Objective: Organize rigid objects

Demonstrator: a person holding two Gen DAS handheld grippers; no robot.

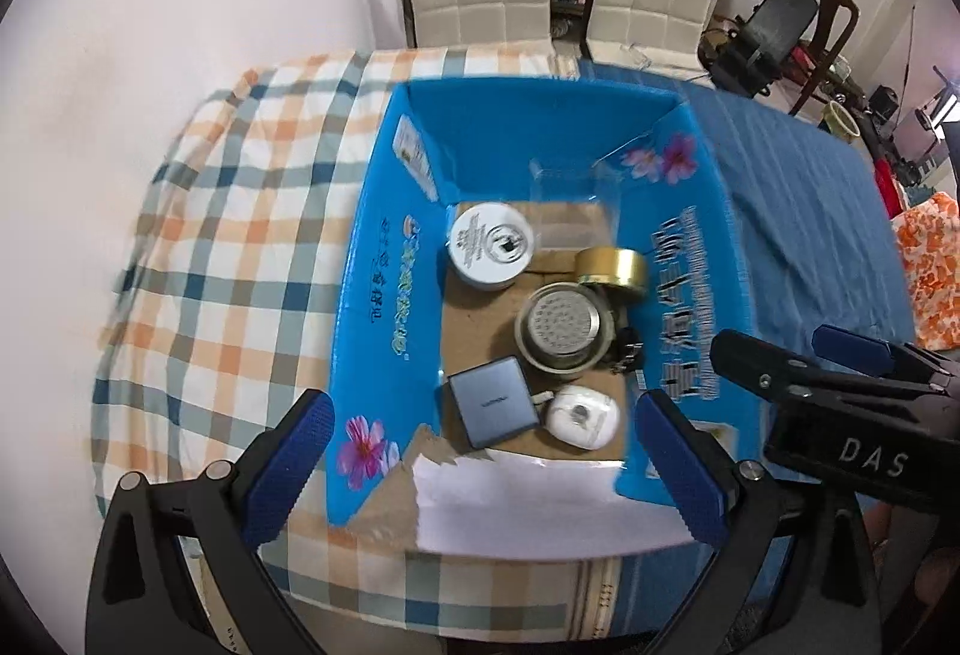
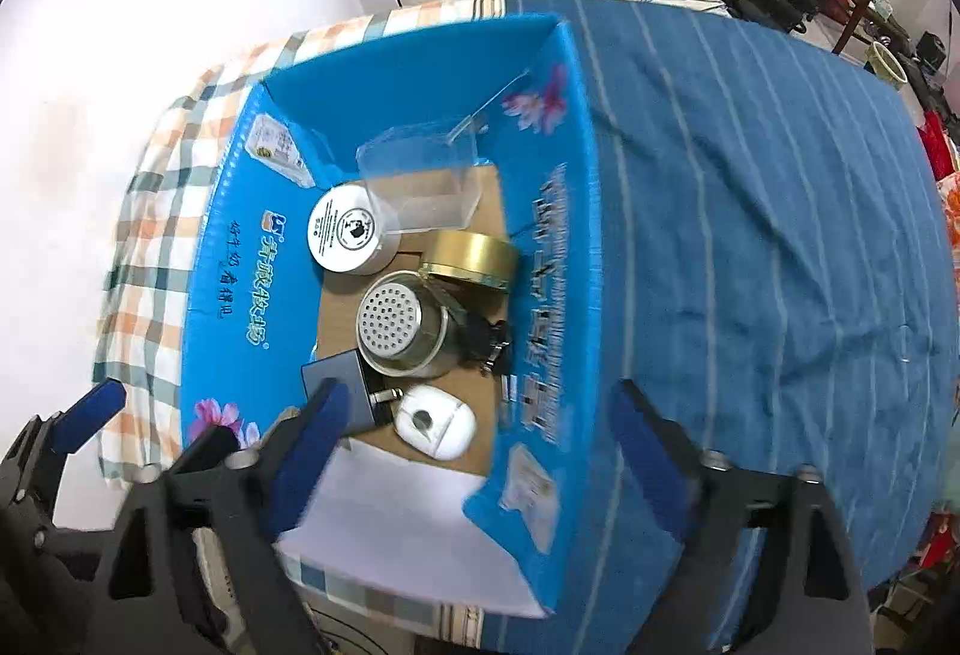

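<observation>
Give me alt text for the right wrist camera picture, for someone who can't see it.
An open blue cardboard box on a cloth-covered table holds a white round tin, a gold tape roll, a perforated metal strainer, a white earbud case and a clear plastic container. The right gripper hangs open above it, holding nothing.

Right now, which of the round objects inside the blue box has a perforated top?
The metal strainer cup in the middle; the white tin has a printed lid, and the gold tape roll is a plain ring.
</observation>
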